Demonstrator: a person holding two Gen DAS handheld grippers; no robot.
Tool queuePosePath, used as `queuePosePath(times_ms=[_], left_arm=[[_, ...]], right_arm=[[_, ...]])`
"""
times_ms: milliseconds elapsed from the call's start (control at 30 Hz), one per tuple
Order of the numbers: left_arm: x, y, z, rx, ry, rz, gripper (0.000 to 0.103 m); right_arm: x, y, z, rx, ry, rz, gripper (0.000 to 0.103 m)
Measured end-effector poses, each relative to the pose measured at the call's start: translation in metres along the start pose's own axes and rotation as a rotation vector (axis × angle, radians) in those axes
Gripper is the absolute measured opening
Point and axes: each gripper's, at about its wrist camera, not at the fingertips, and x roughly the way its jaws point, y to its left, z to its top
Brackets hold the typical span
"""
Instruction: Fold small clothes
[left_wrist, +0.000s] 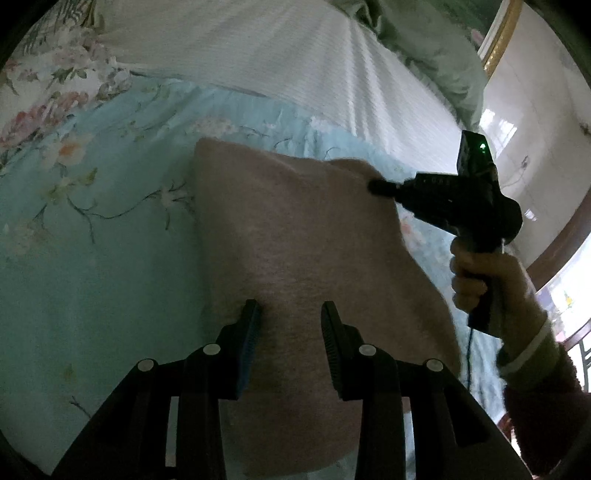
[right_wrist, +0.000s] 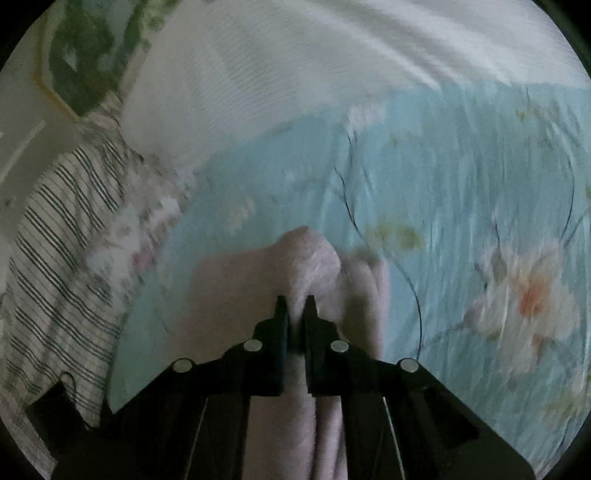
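Observation:
A small pale pink garment (left_wrist: 295, 236) lies on a light blue floral bedsheet (left_wrist: 92, 258). My left gripper (left_wrist: 290, 308) is open just above the garment's near part, one finger on each side, holding nothing. My right gripper (left_wrist: 375, 186) shows in the left wrist view at the garment's far right corner, held by a hand. In the right wrist view my right gripper (right_wrist: 295, 301) is shut on a raised fold of the pink garment (right_wrist: 310, 258), which bunches up between the fingers. That view is blurred.
A white ribbed blanket (left_wrist: 277, 48) lies across the far side of the bed. A striped cloth (right_wrist: 62, 236) lies at the left in the right wrist view. A floral pillow (left_wrist: 48, 85) sits at the far left. A wall and window are at the right.

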Motion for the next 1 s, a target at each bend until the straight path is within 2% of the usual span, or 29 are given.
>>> queuePosePath(times_ms=[67,133,167,233,300,400,500,700,800,900,933,1000], left_arm=[[-0.002,-0.003,0.002,0.002,-0.012,-0.024,0.034],[0.006,-0.007,0.001,0.001,0.007,-0.038,0.034],[0.01,-0.009,0.0,0.009,0.016,-0.034,0.034],[0.019,-0.014,-0.004,0.026,0.033,-0.005,0.034],[0.019,-0.016,-0.007,0.031,0.04,-0.006,0.034],[0.008,-0.017,-0.012,0.057,0.029,-0.009,0.034],[-0.003,-0.014,-0.02,0.072,0.029,-0.008,0.034],[-0.026,-0.015,-0.041,0.081,0.029,-0.014,0.034],[-0.033,-0.018,-0.05,0.094,0.034,-0.026,0.034],[-0.036,-0.023,-0.056,0.119,0.037,-0.025,0.034],[-0.036,-0.024,-0.057,0.125,0.039,-0.025,0.034],[-0.035,-0.026,-0.06,0.128,0.044,-0.036,0.034]], right_arm=[[0.003,-0.001,-0.002,-0.018,0.009,-0.043,0.008],[0.018,-0.011,-0.01,-0.006,0.073,-0.092,0.01],[0.022,-0.017,-0.015,0.017,0.097,-0.094,0.015],[0.013,-0.025,-0.025,0.072,0.088,-0.06,0.019],[-0.011,-0.019,-0.038,0.076,0.054,-0.031,0.022],[-0.048,-0.011,-0.063,0.075,0.019,0.028,0.037],[-0.071,-0.003,-0.096,0.059,0.034,0.04,0.046],[-0.089,0.008,-0.149,0.034,0.083,0.025,0.046],[-0.108,0.016,-0.156,0.005,0.004,-0.028,0.046],[-0.126,0.036,-0.151,-0.045,-0.096,0.039,0.046],[-0.125,0.047,-0.149,-0.076,-0.092,0.078,0.046],[-0.11,0.061,-0.148,-0.122,-0.048,0.102,0.046]])
